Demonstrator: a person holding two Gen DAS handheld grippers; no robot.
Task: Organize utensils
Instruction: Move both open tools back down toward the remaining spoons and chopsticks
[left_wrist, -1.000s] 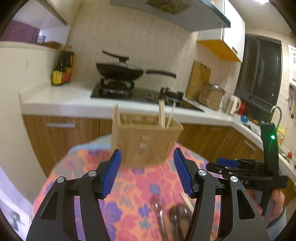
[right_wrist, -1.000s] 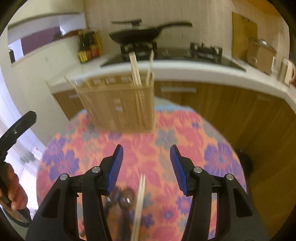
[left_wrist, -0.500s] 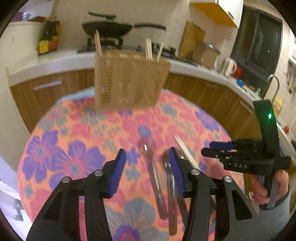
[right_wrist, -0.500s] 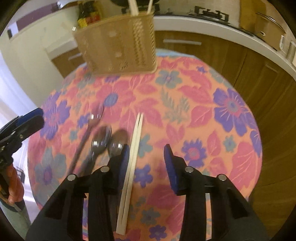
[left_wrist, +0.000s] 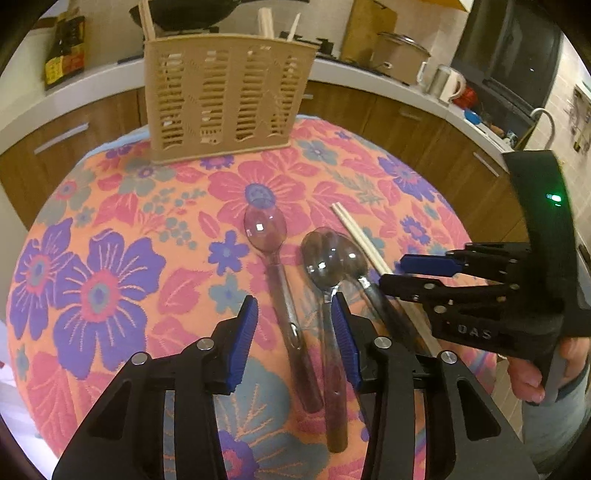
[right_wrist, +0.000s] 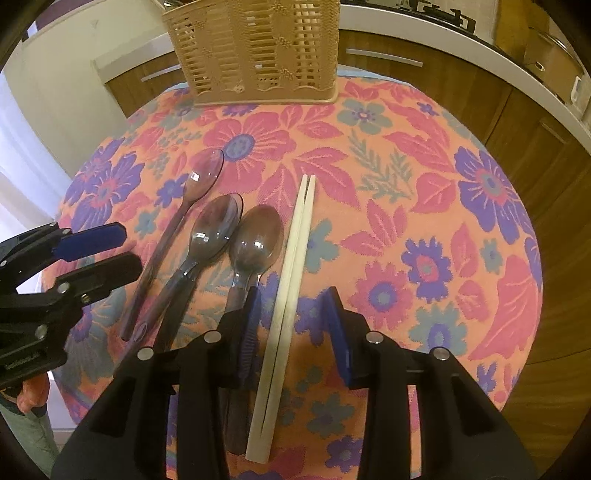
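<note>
Three see-through, smoky plastic spoons (right_wrist: 207, 236) and a pair of pale, straight chopsticks (right_wrist: 286, 291) are lying side by side on the round table (right_wrist: 424, 192), which is covered by a soft cloth with big pink and purple flowers. A tan plastic basket (left_wrist: 221, 96) with many slits is standing at the far edge, and sticks are poking out of its top.

The left gripper (left_wrist: 295, 334) is being closed over the handle of the leftmost spoon (left_wrist: 280, 280), with a gap on each side. The right gripper (right_wrist: 293, 325) is being closed around the chopsticks, not yet touching them.

The ends of the spoon handles are hidden under the black fingers (right_wrist: 247, 332). Brown cupboards and a white worktop are seen behind.
</note>
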